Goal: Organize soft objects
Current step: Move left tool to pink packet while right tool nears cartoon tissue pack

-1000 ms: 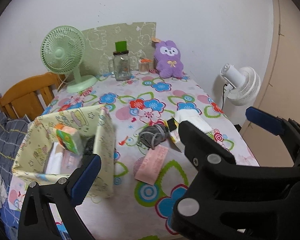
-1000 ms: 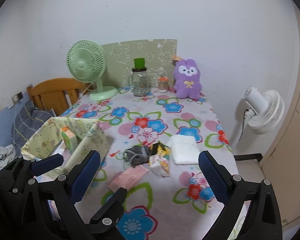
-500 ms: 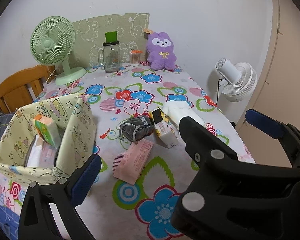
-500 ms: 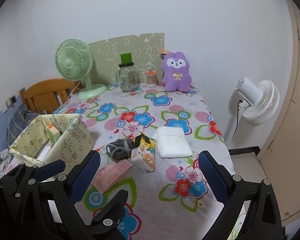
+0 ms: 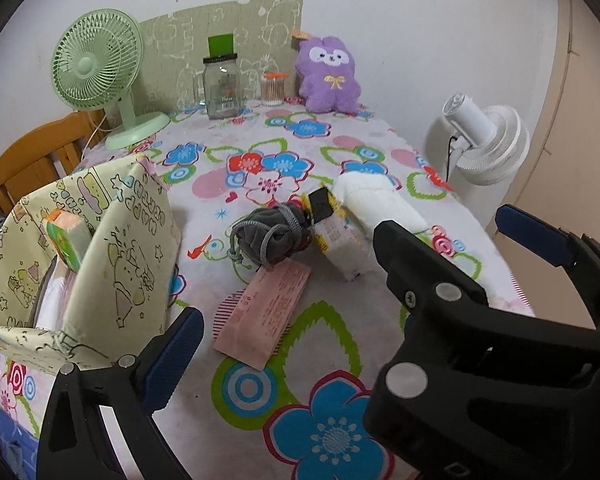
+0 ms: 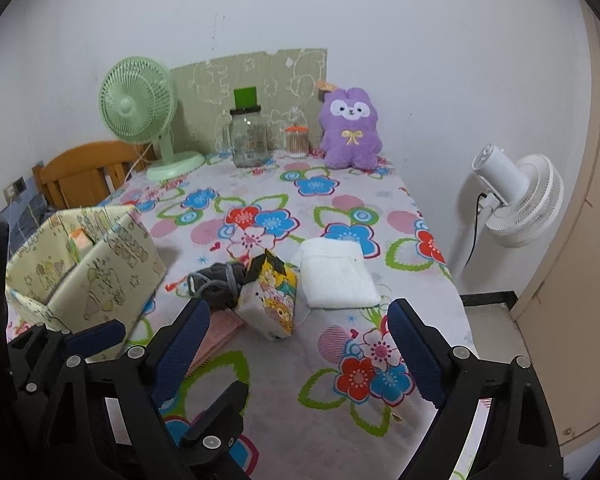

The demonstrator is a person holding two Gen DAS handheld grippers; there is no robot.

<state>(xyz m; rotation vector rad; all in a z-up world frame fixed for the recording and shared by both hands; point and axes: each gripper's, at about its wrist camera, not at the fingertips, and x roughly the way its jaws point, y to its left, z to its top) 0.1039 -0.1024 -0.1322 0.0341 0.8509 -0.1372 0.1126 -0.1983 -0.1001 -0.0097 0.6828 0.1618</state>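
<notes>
A home, likely a bedroom corner; a table [image 6: 380, 240] under a flowered cloth stands against a plain white wall; a green fan [image 6: 140, 100], a glass jar [image 6: 249, 138] and a purple plush [image 6: 350, 130] line its back; a wooden chair [image 6: 84, 172] and a white floor fan [image 6: 520, 200] flank it.

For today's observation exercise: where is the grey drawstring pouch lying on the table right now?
In the right wrist view the grey drawstring pouch lies mid-table, left of the cartoon tissue pack, behind the pink packet, right of the yellow-green storage box.
</notes>
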